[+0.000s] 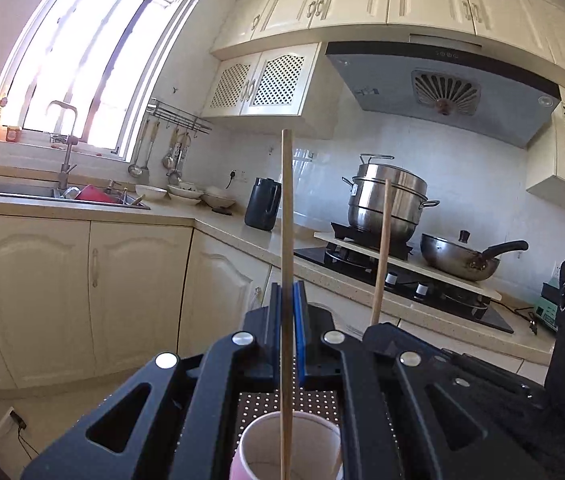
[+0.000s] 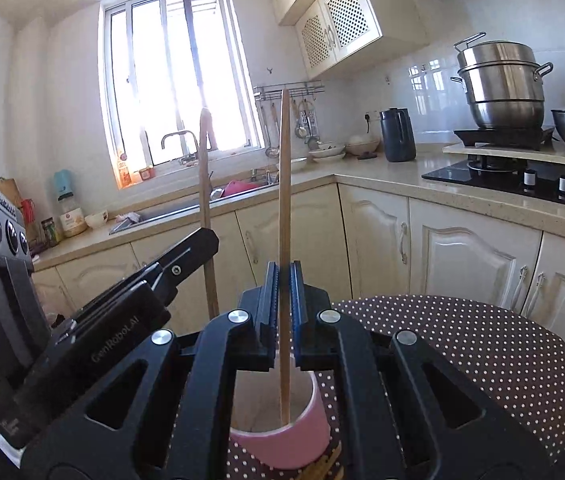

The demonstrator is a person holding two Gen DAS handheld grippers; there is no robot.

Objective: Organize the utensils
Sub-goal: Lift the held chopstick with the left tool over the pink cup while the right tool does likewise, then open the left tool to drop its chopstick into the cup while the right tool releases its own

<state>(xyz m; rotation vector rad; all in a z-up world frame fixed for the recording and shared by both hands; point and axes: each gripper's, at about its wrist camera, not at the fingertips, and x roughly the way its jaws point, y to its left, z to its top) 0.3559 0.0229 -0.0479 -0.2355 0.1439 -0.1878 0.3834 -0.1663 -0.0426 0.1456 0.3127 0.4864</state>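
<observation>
Pink cup (image 2: 282, 432) sits nearest, on a dotted tablecloth (image 2: 482, 360), open mouth up. Left gripper (image 1: 288, 308) is pressed together on one chopstick (image 1: 286, 240), upright, lower end inside the cup (image 1: 290, 444). Right gripper (image 2: 282, 284) pinches a second chopstick (image 2: 283, 220), also upright with its tip in the cup. Each gripper shows beside the other in the opposite view. Farther off: counter (image 2: 382, 172), sink (image 1: 42, 192), black kettle (image 1: 262, 204), steel pot (image 1: 386, 204) and wok (image 1: 458, 256) on the stove.

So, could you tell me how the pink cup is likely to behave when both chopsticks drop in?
The pink cup looks light and thin-walled, so it may tip. The chopstick in the right gripper stands tall above its rim, adding leverage. The dotted tablecloth probably limits sliding.
</observation>
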